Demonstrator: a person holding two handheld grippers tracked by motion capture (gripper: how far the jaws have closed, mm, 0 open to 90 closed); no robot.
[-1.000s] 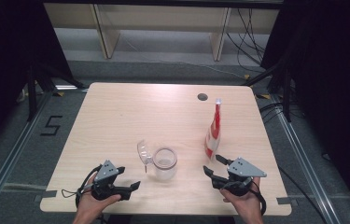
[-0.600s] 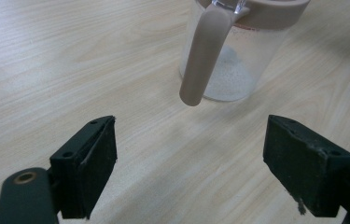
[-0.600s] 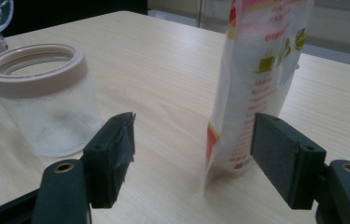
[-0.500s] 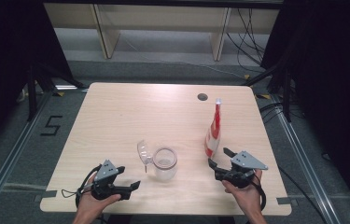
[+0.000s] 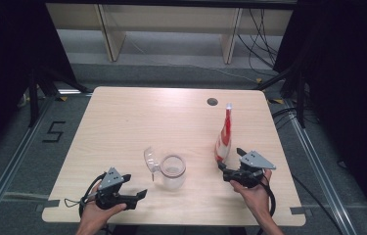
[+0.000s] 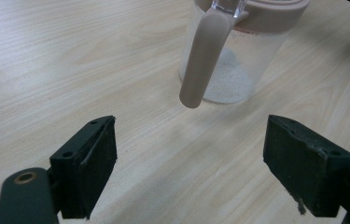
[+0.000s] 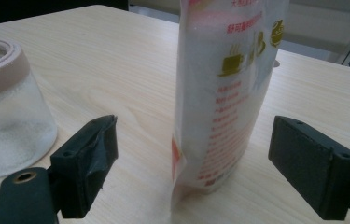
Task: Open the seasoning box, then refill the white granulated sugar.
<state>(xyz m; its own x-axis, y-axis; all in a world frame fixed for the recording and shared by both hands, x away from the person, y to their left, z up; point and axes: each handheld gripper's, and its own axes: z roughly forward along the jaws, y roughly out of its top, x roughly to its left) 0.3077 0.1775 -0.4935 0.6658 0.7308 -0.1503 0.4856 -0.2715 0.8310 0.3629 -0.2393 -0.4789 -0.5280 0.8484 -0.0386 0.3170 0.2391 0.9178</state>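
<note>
In the high view, the tall red-and-white plastic pouch [image 5: 224, 137] stands upright on the right half of the pale wooden counter [image 5: 122, 122], well apart from the counter's far edge. The right claw [image 5: 231, 161] is just beside the pouch's base, its jaws having just been opening; they stand spread with the lower part of the pouch in front of them, and no pad presses on it yet. That placing suggests the pouch is about to be gripped low down, where it is fullest and least likely to fold. To the left of the pouch, near the counter's middle, sits the clear plastic jug with a dusty-pink rim [image 5: 172, 171], its hinged clear lid [image 5: 150, 159] flipped open to the left, probably so that something can be poured in. The left claw [image 5: 142, 195] rests on the near left part of the counter, aimed at the jug.

In the left gripper view, the left claw's jaws are spread and bare, and the jug's pink handle [image 6: 204, 60] hangs just ahead between them, apart from both. A little white powder lies in the jug's bottom.

In the right gripper view, the pouch [image 7: 226, 88] rises between the wide-apart jaws, touching neither. Its film is translucent white, with red print and gold cup emblems, and is creased along its left edge.
</note>
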